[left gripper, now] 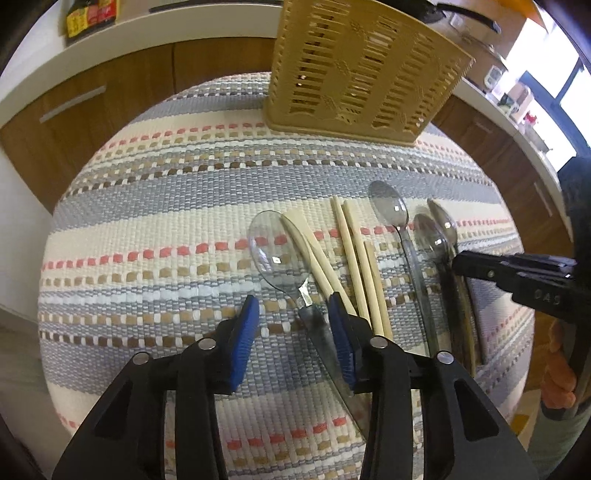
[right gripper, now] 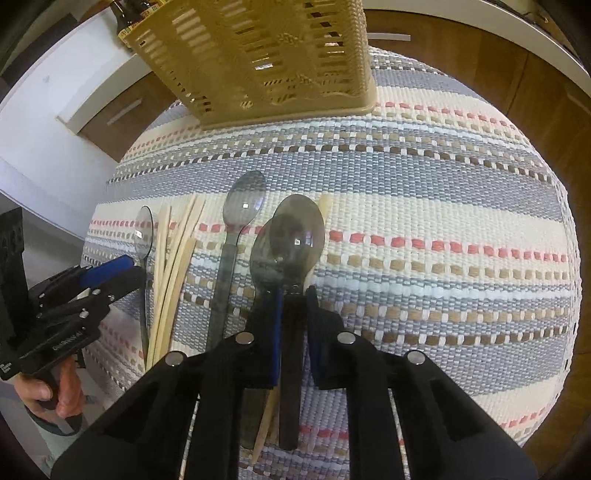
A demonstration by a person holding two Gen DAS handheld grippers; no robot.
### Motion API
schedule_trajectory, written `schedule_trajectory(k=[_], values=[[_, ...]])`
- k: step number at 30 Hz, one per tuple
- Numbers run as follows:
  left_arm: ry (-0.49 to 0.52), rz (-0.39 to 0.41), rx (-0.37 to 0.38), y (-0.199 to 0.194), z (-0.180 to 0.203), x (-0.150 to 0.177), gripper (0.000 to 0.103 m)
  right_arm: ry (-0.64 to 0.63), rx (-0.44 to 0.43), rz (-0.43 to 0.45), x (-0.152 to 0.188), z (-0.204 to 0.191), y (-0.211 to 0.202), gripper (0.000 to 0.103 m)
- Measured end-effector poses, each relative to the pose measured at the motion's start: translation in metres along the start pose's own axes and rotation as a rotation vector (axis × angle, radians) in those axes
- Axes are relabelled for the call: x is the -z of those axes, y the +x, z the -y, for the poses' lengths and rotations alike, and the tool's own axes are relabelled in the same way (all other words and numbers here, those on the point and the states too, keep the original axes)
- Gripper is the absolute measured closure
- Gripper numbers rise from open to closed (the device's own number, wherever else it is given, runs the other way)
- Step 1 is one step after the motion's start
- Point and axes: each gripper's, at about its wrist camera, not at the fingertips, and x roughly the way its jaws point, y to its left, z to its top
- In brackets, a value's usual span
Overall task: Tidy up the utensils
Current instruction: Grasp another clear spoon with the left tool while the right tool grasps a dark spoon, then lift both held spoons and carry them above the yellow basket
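Note:
On the striped woven mat (left gripper: 147, 229) lie several spoons and pale wooden chopsticks (left gripper: 354, 258). My left gripper (left gripper: 293, 304) is open. Its blue pads straddle the handle of a clear spoon (left gripper: 275, 254), which lies close to the right pad. My right gripper (right gripper: 293, 295) is shut on the handle of a smoky dark spoon (right gripper: 297, 236), which rests over a second spoon (right gripper: 260, 266) and a chopstick (right gripper: 325, 206). A grey spoon (right gripper: 245, 201) lies between the two groups. The tan slotted utensil basket (left gripper: 362, 70) stands at the mat's far edge.
Wooden cabinets (left gripper: 110, 92) under a white counter (left gripper: 155, 33) ring the far side. A labelled packet (left gripper: 92, 18) stands on the counter and a pan (left gripper: 469, 14) sits at the far right. A person's hand (right gripper: 55, 391) grips the left tool. The mat drops away at its edges.

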Motion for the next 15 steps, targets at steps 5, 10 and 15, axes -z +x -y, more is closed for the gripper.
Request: schedule_trajectory(k=[5, 10, 15], values=[[0.080, -0.005, -0.067, 0.006, 0.018, -0.001, 0.074, 0.017, -0.005, 0.022, 0.003, 0.015, -0.010, 0.093], [0.124, -0.027, -0.076, 0.006, 0.022, -0.002, 0.089, 0.032, 0.022, 0.049, 0.006, 0.028, -0.022, 0.093], [0.148, -0.032, -0.119, 0.004, 0.012, -0.003, 0.092, 0.045, 0.099, 0.046, 0.007, 0.046, -0.027, 0.093]])
